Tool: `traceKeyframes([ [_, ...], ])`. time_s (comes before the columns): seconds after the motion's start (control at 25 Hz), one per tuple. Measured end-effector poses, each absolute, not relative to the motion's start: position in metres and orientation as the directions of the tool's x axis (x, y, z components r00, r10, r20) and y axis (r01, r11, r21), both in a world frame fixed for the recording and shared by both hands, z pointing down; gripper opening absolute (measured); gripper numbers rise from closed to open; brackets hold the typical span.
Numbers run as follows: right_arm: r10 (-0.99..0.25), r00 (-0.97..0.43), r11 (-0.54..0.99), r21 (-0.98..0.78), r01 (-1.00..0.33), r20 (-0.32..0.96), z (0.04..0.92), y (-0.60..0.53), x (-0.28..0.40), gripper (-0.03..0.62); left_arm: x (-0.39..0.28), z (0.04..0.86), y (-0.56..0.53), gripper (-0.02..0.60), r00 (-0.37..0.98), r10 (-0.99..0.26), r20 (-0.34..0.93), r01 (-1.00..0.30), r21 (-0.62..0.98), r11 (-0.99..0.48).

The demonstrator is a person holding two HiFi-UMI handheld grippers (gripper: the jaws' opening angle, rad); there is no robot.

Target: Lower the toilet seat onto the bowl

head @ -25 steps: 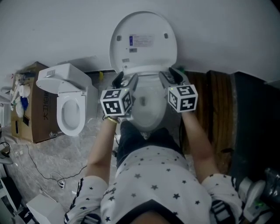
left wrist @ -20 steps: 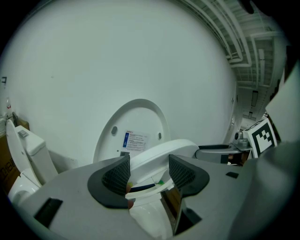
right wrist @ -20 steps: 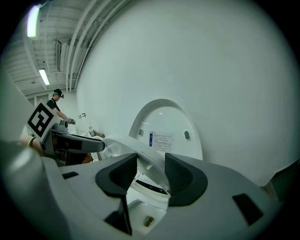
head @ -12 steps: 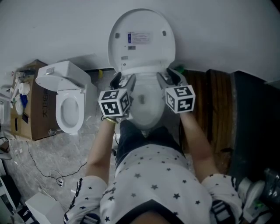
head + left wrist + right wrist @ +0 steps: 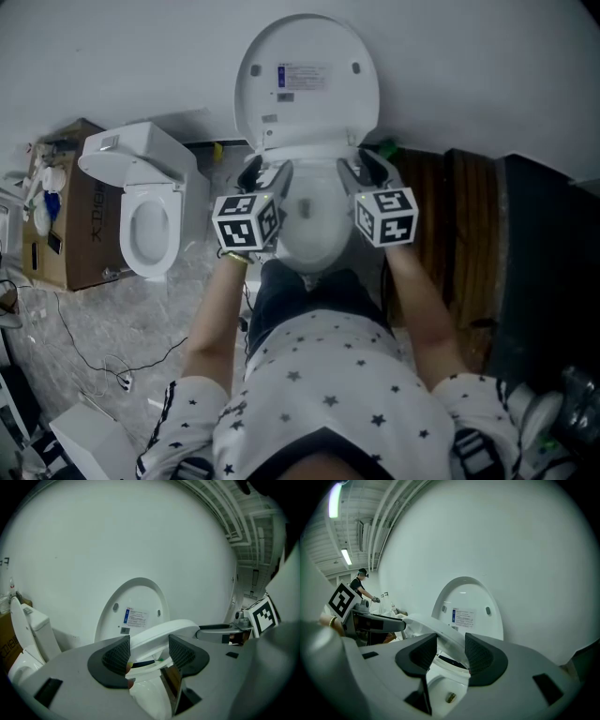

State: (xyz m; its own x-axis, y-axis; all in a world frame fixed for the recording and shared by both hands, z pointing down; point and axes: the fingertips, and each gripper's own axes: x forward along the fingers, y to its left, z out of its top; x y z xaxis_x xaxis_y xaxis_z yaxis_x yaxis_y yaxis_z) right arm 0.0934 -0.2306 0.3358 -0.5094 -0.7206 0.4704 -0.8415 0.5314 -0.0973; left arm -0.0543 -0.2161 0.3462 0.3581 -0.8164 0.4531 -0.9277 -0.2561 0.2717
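Tilted above the bowl (image 5: 440,684), between both pairs of fingers: toilet seat (image 5: 159,631). Clamped on its left edge by the left gripper (image 5: 149,651), on its right edge by the right gripper (image 5: 451,652). Open gap under the fingers down to the bowl rim. Beyond the fingers, lid (image 5: 307,80) upright against the wall.

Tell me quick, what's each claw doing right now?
Left gripper: closed on the toilet seat.
Right gripper: closed on the toilet seat too.

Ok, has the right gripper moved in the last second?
Yes, slightly. In the head view the right gripper, shut on the seat, has shifted toward the person, farther from the upright lid.
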Motion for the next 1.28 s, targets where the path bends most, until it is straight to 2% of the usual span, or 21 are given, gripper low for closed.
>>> traceKeyframes([
  [1.28,-0.739,-0.457,0.489,-0.072,-0.869,0.495,0.358,-0.175,0.099,0.176,-0.047,0.367,-0.162,0.264,0.394,-0.793,0.464,-0.915,0.284,-0.288],
])
